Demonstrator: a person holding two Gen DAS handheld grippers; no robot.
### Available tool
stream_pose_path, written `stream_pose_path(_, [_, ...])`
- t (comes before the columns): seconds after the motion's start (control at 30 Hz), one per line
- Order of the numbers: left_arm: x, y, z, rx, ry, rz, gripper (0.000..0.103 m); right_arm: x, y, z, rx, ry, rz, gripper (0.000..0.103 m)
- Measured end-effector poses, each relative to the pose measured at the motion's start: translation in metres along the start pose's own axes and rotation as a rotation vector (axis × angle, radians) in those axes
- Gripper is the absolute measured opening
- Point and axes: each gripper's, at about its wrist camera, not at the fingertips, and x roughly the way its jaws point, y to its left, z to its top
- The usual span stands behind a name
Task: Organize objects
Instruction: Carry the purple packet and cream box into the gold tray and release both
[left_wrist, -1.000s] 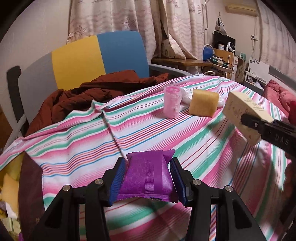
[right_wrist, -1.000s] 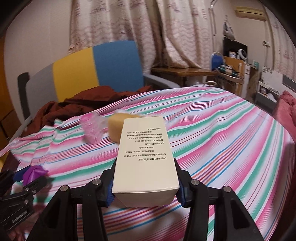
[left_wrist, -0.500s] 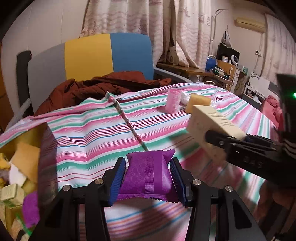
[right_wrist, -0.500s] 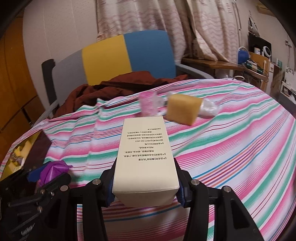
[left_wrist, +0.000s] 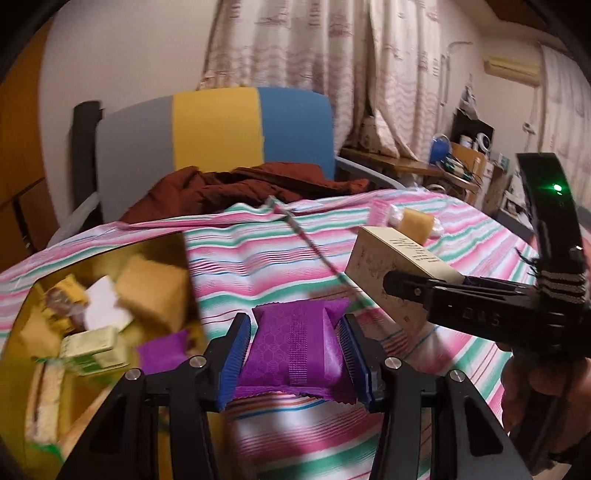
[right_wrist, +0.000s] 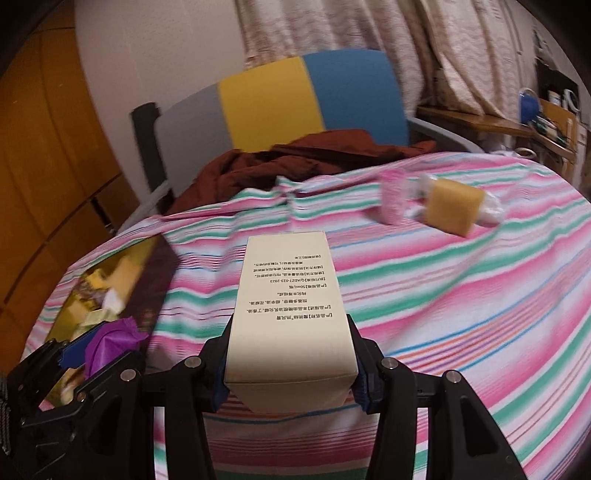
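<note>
To the left of my left gripper (left_wrist: 295, 354) stood the gold-lined box (left_wrist: 22, 332), and I could see that it already had several things inside: sponge-coloured blocks, small green-and-white packets and one purple sachet (left_wrist: 162, 350), so I judged that a good part of the sorting was done. The left gripper was pinching a purple packet (left_wrist: 295, 350) between its blue pads, above the striped cloth (left_wrist: 258, 266), just beside the box but not over it. To its right, my right gripper (right_wrist: 291, 365) pressed on a cream carton (right_wrist: 288, 306) with printed text, also in the air. Farther ahead and to the right, a pink cylinder (right_wrist: 393, 199), a yellow sponge (right_wrist: 452, 210) and something in clear wrapping (right_wrist: 491, 210) lay on the cloth, close together. I judged that these three, and the two items in my grip, were left to put away.
</note>
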Motion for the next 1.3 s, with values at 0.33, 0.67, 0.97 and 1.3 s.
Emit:
stream_pose_path(0.33, [-0.038, 0.079, -0.008, -0.180, -0.033, 0.122, 0.051, -0.012, 0.081, 0.006, -0.133, 0.010, 0.180, 0.051])
stream_pose_path(0.67, [-0.054, 0.157, -0.023, -0.338, 0.011, 0.222, 0.051, -0.007, 0.142, -0.004, -0.243, 0.162, 0.302, 0.051])
stream_pose_path(0.97, [-0.047, 0.185, -0.030, -0.392, 0.075, 0.223, 0.053, 0.017, 0.175, -0.014, -0.331, 0.332, 0.213, 0.052])
stream_pose_path(1.3, [-0.081, 0.206, -0.029, -0.546, -0.014, 0.338, 0.103, 0.048, 0.189, -0.007, -0.328, 0.309, 0.180, 0.054])
